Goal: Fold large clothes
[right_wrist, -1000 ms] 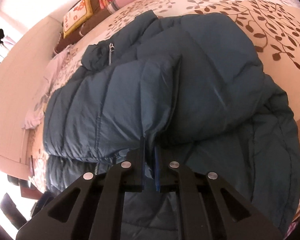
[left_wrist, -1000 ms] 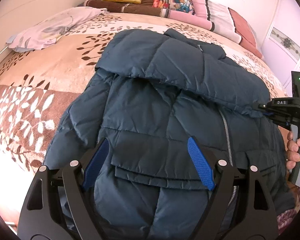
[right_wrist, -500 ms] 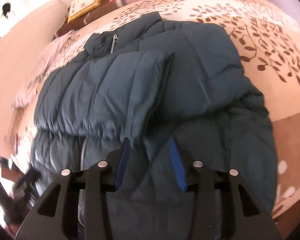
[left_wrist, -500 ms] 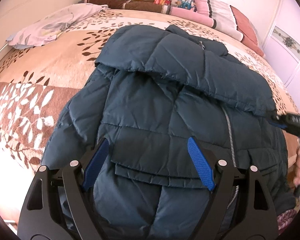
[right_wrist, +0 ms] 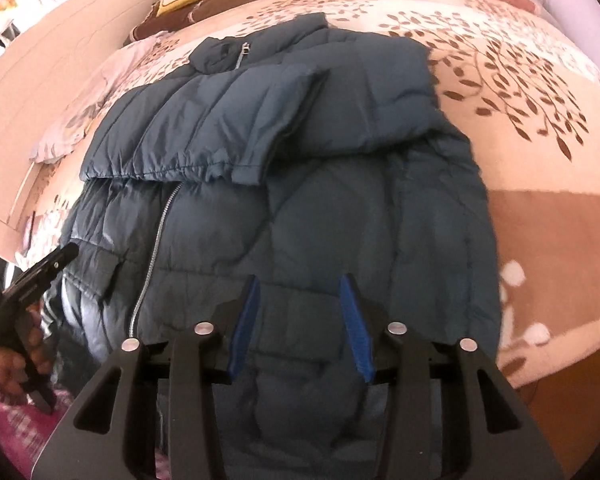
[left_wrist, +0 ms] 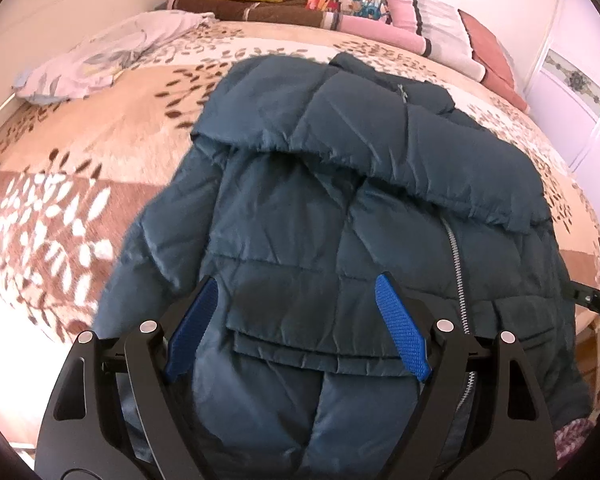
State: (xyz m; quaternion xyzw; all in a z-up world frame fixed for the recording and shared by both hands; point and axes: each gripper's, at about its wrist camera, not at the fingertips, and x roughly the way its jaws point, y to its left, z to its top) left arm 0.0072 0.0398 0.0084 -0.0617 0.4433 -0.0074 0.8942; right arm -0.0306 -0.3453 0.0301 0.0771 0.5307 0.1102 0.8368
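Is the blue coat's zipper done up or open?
Done up: the jacket has its zipper closed as far as visible; a folded sleeve covers the middle.

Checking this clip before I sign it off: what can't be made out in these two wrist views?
- Jacket hem: hidden behind the left gripper in the left wrist view, and behind the right gripper, whose empty jaws are opening, in the right wrist view.
- Under the folded sleeve: covered by the sleeve in both views.
- Bed near edge: cut off by the frame.
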